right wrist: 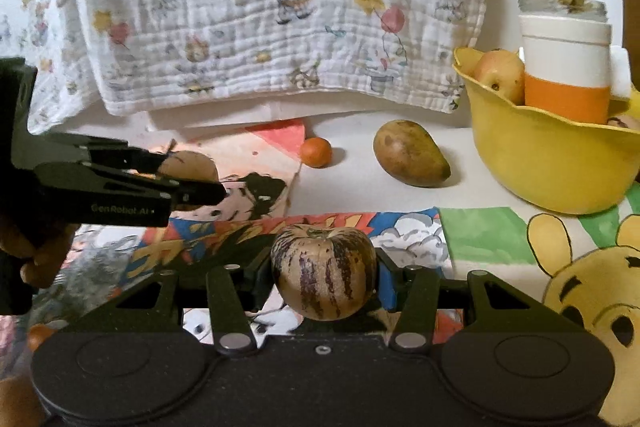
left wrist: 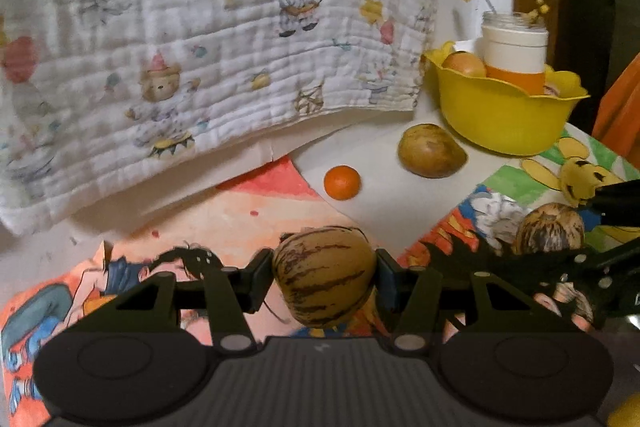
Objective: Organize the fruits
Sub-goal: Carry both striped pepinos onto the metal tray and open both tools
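My left gripper [left wrist: 325, 277] is shut on a striped pepino melon [left wrist: 324, 273], held above the cartoon drawings. My right gripper [right wrist: 324, 273] is shut on a second striped pepino melon [right wrist: 323, 269]. In the right wrist view the left gripper [right wrist: 192, 179] shows at the left with its melon [right wrist: 188, 165]. In the left wrist view the right gripper's melon [left wrist: 550, 231] shows at the right. A mango [left wrist: 431, 150] [right wrist: 410, 151] and a small orange [left wrist: 342, 182] [right wrist: 316, 152] lie on the table. A yellow bowl [left wrist: 504, 119] [right wrist: 556, 163] holds an apple [right wrist: 500, 75] [left wrist: 464, 63].
A white and orange jar [right wrist: 566, 67] [left wrist: 514, 57] with dried twigs stands in the bowl. A printed white cloth [left wrist: 200, 47] [right wrist: 280, 7] hangs behind the table. Cartoon drawings [right wrist: 580, 287] [left wrist: 240, 223] cover the tabletop. An orange object [left wrist: 620, 107] is at the far right.
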`<state>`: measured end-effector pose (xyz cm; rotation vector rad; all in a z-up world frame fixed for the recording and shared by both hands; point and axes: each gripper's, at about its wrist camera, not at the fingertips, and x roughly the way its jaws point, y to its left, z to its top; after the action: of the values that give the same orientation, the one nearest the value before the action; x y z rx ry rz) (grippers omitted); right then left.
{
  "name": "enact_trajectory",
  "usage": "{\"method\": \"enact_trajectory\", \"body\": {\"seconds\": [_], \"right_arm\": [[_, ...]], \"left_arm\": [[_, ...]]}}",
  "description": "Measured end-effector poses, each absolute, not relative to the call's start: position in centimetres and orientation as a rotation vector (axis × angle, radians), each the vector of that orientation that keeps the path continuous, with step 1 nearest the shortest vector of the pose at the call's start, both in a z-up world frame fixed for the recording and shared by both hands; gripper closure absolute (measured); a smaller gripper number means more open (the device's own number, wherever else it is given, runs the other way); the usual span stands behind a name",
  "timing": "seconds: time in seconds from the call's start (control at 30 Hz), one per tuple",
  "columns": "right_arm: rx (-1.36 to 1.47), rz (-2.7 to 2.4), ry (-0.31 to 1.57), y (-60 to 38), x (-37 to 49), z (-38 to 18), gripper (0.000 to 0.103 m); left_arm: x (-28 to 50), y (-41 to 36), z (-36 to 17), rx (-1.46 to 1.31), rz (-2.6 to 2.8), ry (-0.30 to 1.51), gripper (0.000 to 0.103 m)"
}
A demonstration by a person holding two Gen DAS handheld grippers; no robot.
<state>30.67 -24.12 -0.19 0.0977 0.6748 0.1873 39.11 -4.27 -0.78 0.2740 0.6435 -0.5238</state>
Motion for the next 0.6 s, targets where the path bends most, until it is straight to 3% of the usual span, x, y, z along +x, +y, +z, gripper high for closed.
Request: {"method": "enact_trajectory", "body": {"seconds": [0.6], "right_arm": [[0.013,0.262,0.59,-23.8,18.6,1.8,0.05]], "left_arm": [[25.3,-2.7,0.8,0.238,-0.642,0.622,0.045]]}}
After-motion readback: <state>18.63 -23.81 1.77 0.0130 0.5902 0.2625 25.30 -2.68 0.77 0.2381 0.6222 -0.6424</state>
